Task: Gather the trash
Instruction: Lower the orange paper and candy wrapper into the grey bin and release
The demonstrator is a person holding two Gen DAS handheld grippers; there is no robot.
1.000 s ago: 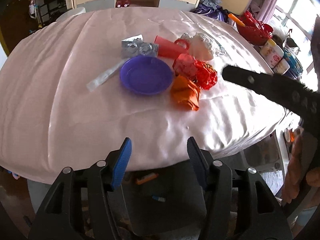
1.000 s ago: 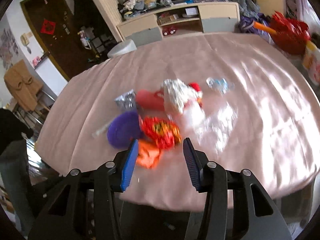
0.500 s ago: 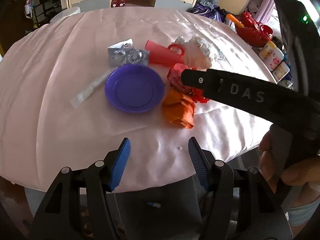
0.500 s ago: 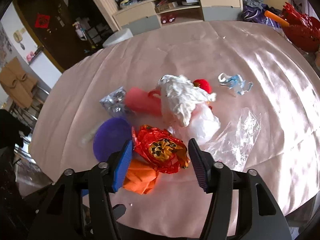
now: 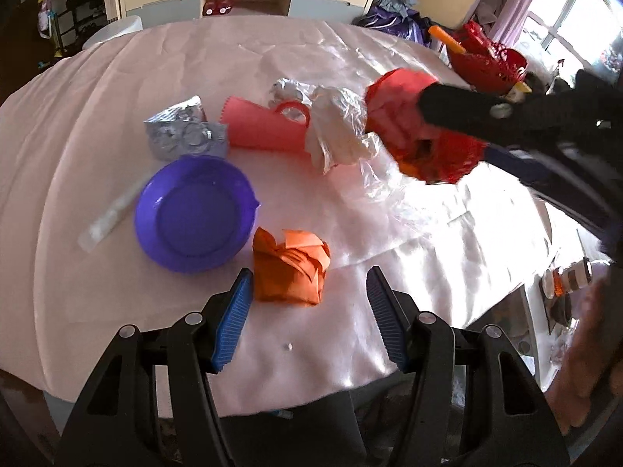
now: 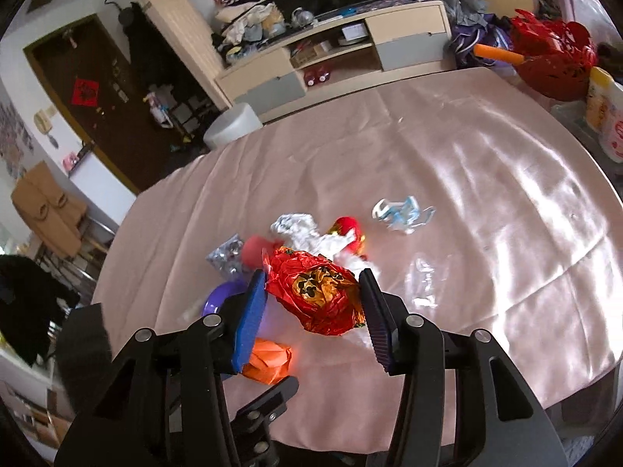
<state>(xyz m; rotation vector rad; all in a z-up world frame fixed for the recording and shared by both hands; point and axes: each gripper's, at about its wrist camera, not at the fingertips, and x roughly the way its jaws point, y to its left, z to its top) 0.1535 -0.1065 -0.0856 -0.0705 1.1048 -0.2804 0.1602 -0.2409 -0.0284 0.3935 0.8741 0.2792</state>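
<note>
My right gripper [image 6: 313, 307] is shut on a crumpled red foil wrapper [image 6: 317, 292] and holds it above the table; it also shows in the left wrist view [image 5: 420, 132]. My left gripper [image 5: 307, 315] is open and empty, just in front of a crumpled orange paper [image 5: 290, 266], which also shows in the right wrist view [image 6: 268, 362]. A purple plate [image 5: 194, 214] lies left of the orange paper. Behind lie a silver foil wrapper [image 5: 183, 134], a pink cup [image 5: 264, 126], white crumpled plastic [image 5: 338, 132] and clear film [image 5: 393, 190].
The round table has a pink cloth [image 5: 97, 97]. A blue-white wrapper [image 6: 401, 214] and a red wrapper [image 6: 348, 229] lie further back. A clear tube [image 5: 113, 214] lies left of the plate. A red basket [image 6: 553, 58] and bottles [image 6: 605, 116] stand at the right edge.
My right gripper closed on the red foil wrapper and lifted it off the table. My left gripper moved forward over the table toward the orange paper.
</note>
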